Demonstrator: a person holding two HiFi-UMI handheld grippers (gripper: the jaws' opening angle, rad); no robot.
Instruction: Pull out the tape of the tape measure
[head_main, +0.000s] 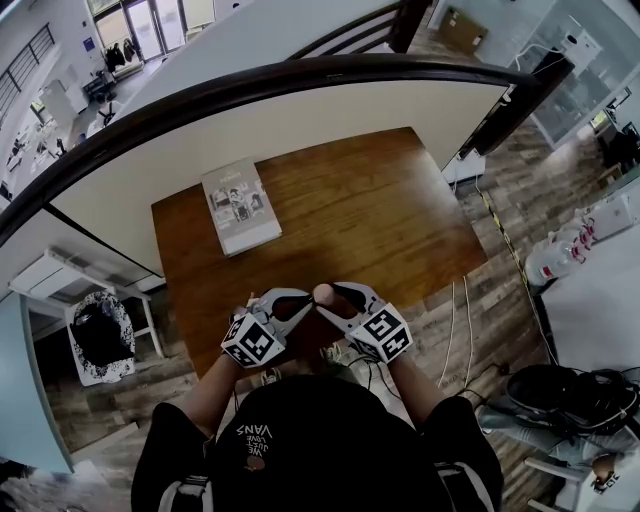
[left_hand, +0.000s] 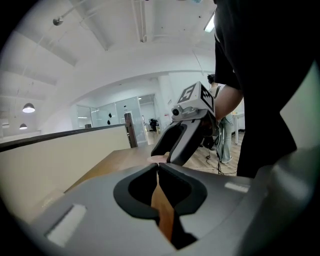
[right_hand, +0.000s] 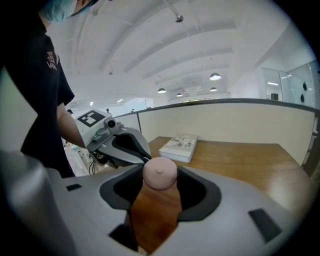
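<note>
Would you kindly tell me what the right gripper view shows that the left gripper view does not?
Only the right gripper view shows the book and the whole pink tape measure, clamped in the right gripper. Only the left gripper view looks straight into the left gripper, whose jaws are shut together, with just a pink sliver of the tape measure past them. Both show the wooden table, the opposite gripper and the person's arm.

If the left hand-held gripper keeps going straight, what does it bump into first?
Probably the pink tape measure, clamped in the right hand-held gripper, just ahead of the left hand-held gripper.
</note>
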